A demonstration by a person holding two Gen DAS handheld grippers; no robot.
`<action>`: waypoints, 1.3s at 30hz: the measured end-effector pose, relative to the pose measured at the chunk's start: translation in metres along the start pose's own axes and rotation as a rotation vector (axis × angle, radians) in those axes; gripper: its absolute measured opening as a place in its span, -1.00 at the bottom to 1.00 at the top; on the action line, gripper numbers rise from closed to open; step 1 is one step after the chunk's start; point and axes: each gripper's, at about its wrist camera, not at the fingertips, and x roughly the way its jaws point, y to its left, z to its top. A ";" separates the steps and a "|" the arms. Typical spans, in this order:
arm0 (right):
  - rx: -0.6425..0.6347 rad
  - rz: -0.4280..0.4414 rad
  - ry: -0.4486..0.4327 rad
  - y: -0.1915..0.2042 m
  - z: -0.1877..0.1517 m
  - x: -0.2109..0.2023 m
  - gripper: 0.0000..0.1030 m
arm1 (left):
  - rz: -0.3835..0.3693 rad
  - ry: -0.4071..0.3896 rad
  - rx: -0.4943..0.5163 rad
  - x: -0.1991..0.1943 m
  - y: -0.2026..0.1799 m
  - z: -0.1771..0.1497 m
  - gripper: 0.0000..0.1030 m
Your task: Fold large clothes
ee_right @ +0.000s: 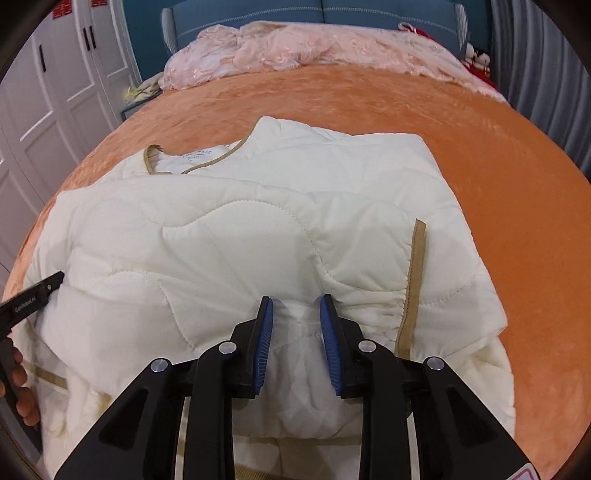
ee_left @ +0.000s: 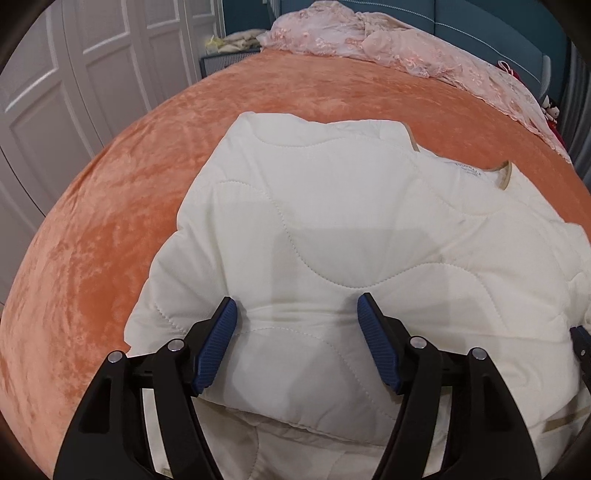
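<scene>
A cream quilted jacket (ee_left: 332, 229) with tan trim lies on the orange bedspread, its near part folded up over the body; it also shows in the right wrist view (ee_right: 258, 240). Its collar (ee_left: 506, 173) points to the far side. My left gripper (ee_left: 295, 310) is open, its blue pads wide apart, resting over the folded layer's left part. My right gripper (ee_right: 296, 304) has its jaws close together with a pinch of the jacket's fold bunched between the pads. The left gripper's tip (ee_right: 48, 286) shows at the left edge of the right wrist view.
The orange bedspread (ee_left: 110, 221) spreads around the jacket. A pink lace cover (ee_right: 295, 48) is heaped at the head of the bed before a teal headboard (ee_right: 332, 14). White wardrobe doors (ee_left: 74, 74) stand on the left. Grey curtains (ee_right: 546, 74) hang on the right.
</scene>
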 end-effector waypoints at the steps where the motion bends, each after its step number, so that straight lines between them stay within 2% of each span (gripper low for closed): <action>1: -0.002 -0.002 -0.012 0.000 -0.001 0.000 -0.50 | 0.008 -0.016 0.006 0.001 -0.001 -0.002 0.28; 7: 0.010 -0.001 -0.060 -0.003 -0.008 0.000 -0.51 | 0.013 -0.071 0.004 0.000 0.000 -0.010 0.29; 21: 0.033 0.021 -0.105 -0.009 -0.013 0.001 -0.50 | 0.040 -0.158 0.009 0.000 -0.003 -0.023 0.30; 25: 0.087 0.045 -0.099 -0.017 -0.003 -0.015 -0.49 | -0.017 -0.146 -0.015 -0.009 0.006 -0.018 0.30; 26: 0.096 0.041 -0.117 -0.017 0.003 -0.025 -0.40 | -0.055 -0.125 -0.019 -0.016 0.012 -0.012 0.30; 28: 0.080 0.096 -0.195 -0.007 0.024 -0.052 -0.29 | -0.078 -0.118 -0.018 -0.029 0.021 0.000 0.31; 30: 0.038 0.145 -0.232 0.014 0.051 -0.060 0.29 | -0.116 -0.148 -0.034 -0.045 0.033 0.024 0.45; 31: 0.015 0.186 -0.235 0.026 0.065 -0.058 0.37 | -0.119 -0.159 -0.046 -0.050 0.038 0.037 0.60; 33: -0.014 0.296 -0.211 0.055 0.096 -0.040 0.41 | -0.144 -0.168 -0.086 -0.049 0.047 0.071 0.63; 36: -0.020 0.387 -0.121 0.096 0.134 0.007 0.41 | -0.135 -0.129 -0.135 -0.021 0.053 0.104 0.63; 39: -0.023 0.387 -0.052 0.133 0.159 0.053 0.41 | -0.132 -0.054 -0.178 0.022 0.060 0.121 0.54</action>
